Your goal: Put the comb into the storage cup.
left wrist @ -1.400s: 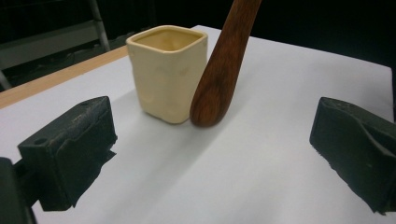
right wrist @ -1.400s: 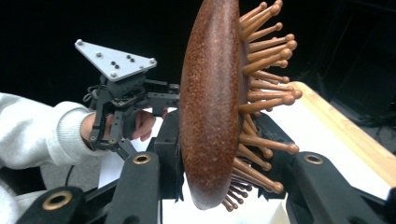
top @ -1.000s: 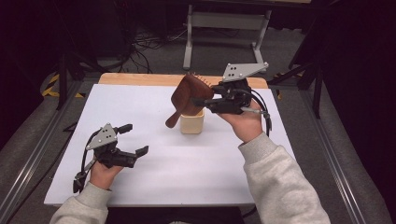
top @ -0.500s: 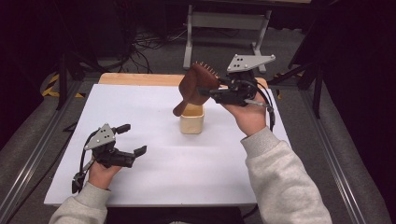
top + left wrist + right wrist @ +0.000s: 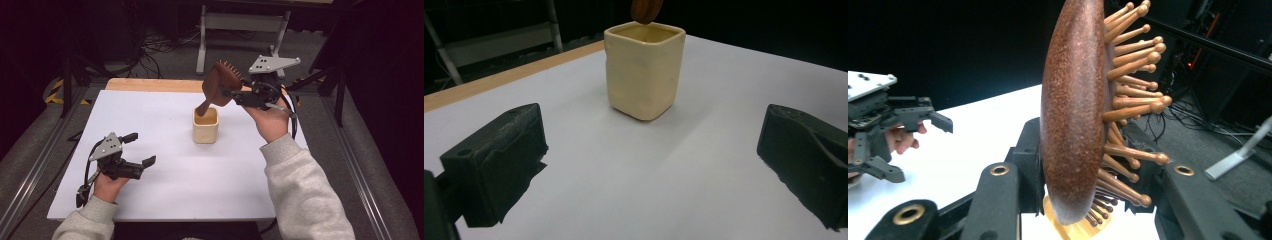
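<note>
A brown wooden hairbrush (image 5: 219, 85) with peg bristles hangs tilted over a cream square cup (image 5: 205, 125), its handle tip just above the cup's mouth. My right gripper (image 5: 231, 93) is shut on the brush head (image 5: 1075, 110), bristles facing right in the right gripper view. The cup (image 5: 644, 70) stands upright on the white board, with the brush tip (image 5: 646, 10) over its rim. My left gripper (image 5: 141, 150) rests low at the front left, open and holding nothing; it points toward the cup.
The white board (image 5: 160, 200) covers a wooden table whose far edge (image 5: 150, 85) shows behind it. A metal stand (image 5: 240, 25) and cables lie on the floor beyond. The left hand and its gripper (image 5: 883, 130) appear far off in the right gripper view.
My right gripper has lifted the hairbrush up out of the cup and tilted it more upright. The left gripper has stayed still.
</note>
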Action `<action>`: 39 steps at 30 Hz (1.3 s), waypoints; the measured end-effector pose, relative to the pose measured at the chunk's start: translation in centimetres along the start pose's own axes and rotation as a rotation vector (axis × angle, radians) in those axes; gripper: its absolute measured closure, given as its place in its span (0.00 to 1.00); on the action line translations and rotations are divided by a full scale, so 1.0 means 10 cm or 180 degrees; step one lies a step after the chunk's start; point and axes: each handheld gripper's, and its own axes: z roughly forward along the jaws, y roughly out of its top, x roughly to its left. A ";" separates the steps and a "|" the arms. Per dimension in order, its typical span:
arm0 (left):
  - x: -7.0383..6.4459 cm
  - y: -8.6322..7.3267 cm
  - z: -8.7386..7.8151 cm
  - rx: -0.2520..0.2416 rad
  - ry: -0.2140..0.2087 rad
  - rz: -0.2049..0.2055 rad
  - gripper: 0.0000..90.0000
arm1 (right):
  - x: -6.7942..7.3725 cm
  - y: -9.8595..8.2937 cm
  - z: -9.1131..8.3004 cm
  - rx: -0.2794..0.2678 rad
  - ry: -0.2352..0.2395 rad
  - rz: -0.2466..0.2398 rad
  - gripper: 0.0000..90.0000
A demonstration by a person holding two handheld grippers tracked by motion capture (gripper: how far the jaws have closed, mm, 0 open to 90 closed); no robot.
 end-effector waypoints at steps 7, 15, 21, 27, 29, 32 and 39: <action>0.02 -0.01 -0.01 -0.0008 0.0016 -0.0007 0.01 | -0.05 -0.04 0.01 0.0042 -0.0103 0.0042 0.67; 0.01 0.00 -0.01 -0.0015 0.0012 -0.0001 0.01 | -0.10 -0.12 0.11 0.0099 -0.0109 0.0102 0.66; 0.02 -0.01 -0.02 -0.0027 0.0010 0.0005 0.01 | -0.13 -0.20 0.24 0.0195 -0.0090 0.0149 0.66; 0.02 -0.01 -0.02 -0.0021 -0.0005 0.0002 0.01 | -0.16 -0.26 0.35 0.0268 -0.0041 0.0199 0.66; 0.02 0.00 -0.02 -0.0004 -0.0007 0.0017 0.01 | -0.16 -0.28 0.39 0.0292 -0.0020 0.0218 0.66; 0.01 0.00 -0.02 -0.0012 -0.0003 0.0005 0.01 | -0.17 -0.32 0.46 0.0345 -0.0002 0.0246 0.66; 0.02 0.00 -0.02 -0.0006 -0.0006 0.0018 0.01 | -0.19 -0.38 0.56 0.0438 0.0036 0.0297 0.66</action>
